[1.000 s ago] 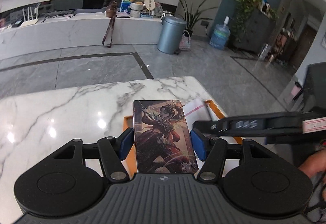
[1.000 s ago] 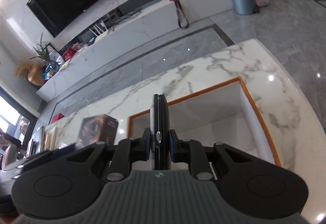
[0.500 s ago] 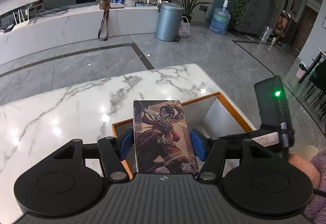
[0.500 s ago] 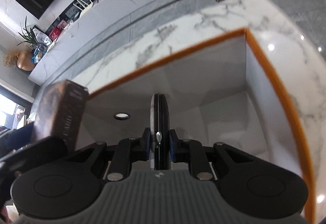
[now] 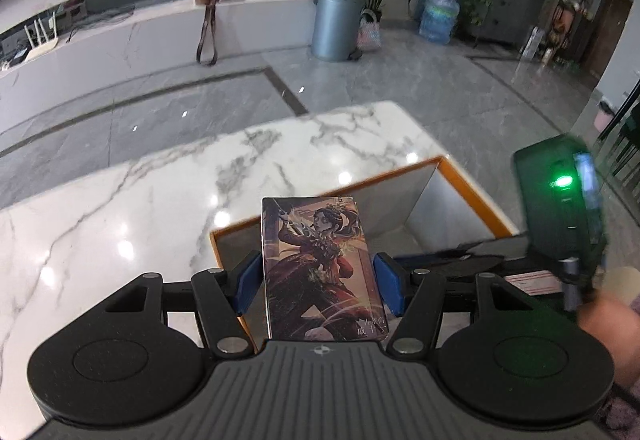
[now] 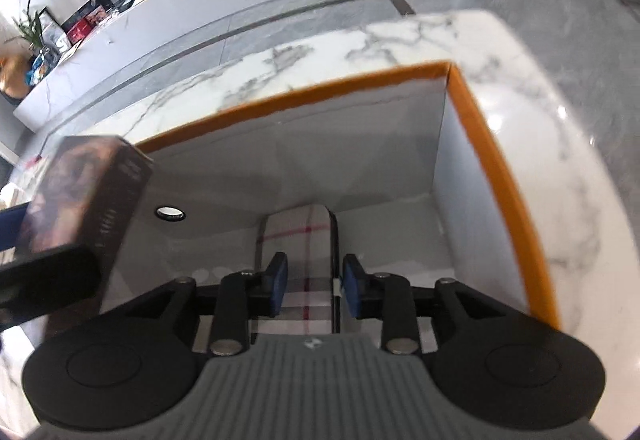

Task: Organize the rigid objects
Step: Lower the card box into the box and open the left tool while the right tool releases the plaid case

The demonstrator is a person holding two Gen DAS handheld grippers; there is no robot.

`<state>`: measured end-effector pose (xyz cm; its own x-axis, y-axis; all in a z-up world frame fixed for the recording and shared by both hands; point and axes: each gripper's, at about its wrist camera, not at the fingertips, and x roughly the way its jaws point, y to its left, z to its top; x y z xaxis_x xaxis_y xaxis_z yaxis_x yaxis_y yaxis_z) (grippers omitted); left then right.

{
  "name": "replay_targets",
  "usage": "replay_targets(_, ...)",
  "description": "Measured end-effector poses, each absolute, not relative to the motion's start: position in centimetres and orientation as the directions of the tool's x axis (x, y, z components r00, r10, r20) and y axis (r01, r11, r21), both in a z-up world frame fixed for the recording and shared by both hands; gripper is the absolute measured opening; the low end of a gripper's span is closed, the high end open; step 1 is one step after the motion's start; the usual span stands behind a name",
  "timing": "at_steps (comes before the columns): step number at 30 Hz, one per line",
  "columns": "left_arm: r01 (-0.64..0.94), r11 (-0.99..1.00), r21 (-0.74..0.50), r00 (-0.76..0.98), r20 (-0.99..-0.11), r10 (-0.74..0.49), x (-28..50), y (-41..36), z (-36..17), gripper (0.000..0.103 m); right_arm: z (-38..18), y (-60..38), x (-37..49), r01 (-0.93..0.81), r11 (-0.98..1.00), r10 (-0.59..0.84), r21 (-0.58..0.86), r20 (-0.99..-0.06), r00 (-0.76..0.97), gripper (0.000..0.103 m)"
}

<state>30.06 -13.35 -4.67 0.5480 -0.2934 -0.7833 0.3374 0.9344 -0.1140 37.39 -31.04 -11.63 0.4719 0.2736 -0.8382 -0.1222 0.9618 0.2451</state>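
The left gripper (image 5: 316, 284) is clamped on a small illustrated box (image 5: 322, 272), its blue pads pressed against both long sides. The box stands upright between the fingers, the printed figure facing the camera, and it hangs over the near left corner of an open box with an orange rim (image 5: 472, 184) that sits on the white marble table (image 5: 160, 200). From the right wrist view the same illustrated box (image 6: 88, 196) shows at the left edge, above the container's near left corner, with the left gripper's dark finger across its lower part.

The right gripper (image 6: 314, 284) reaches down into the orange-rimmed box (image 6: 504, 176). Its jaws have just been opening, and the blue pads now stand clear on either side of a flat case with a pale plaid face and a dark edge (image 6: 304, 260). There is a visible gap on both sides, so the case is let go; it appears to lie on the white floor of the container, running away from the gripper toward the far wall. A small dark ring (image 6: 170, 213) sits on the left inner wall.

In the left wrist view the right gripper's body (image 5: 560, 208) shows at the right with a green light (image 5: 564, 182) glowing, and part of a person's hand (image 5: 608, 304) behind it.

Beyond the table lie a grey tiled floor (image 5: 400, 88) and a grey bin (image 5: 334, 22).
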Motion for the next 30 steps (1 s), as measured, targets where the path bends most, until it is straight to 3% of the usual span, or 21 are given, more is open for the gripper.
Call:
replay_targets(5,0.214,0.962,-0.169,0.477,-0.841,-0.254,31.1,-13.7,-5.3,0.069,-9.9,-31.8,35.7,-0.13,0.967,0.253,0.218,-0.798,0.547,0.031)
replay_targets(9,0.165,0.979,-0.119,0.484,-0.855,-0.185,31.5,-14.8,-5.6,0.069,-9.3,-32.8,34.7,-0.114,0.967,0.251,0.227,-0.776,0.579,0.018)
replay_targets(18,0.329,0.912,0.245,0.498,-0.866,0.054,31.5,-19.3,-9.1,0.07,-7.7,-34.9,32.4,-0.074,0.944,0.292,0.321,-0.712,0.638,0.014)
replay_targets(21,0.357,0.885,0.297,0.488,-0.868,0.095,31.6,-19.9,-10.6,0.07,-8.0,-34.5,31.6,-0.063,0.943,0.29,0.326,-0.717,0.633,0.019)
replay_targets(30,0.417,0.82,0.392,0.492,-0.856,0.159,31.4,-21.5,-12.4,0.071,-9.0,-33.6,31.5,-0.055,0.956,0.258,0.287,-0.741,0.62,0.018)
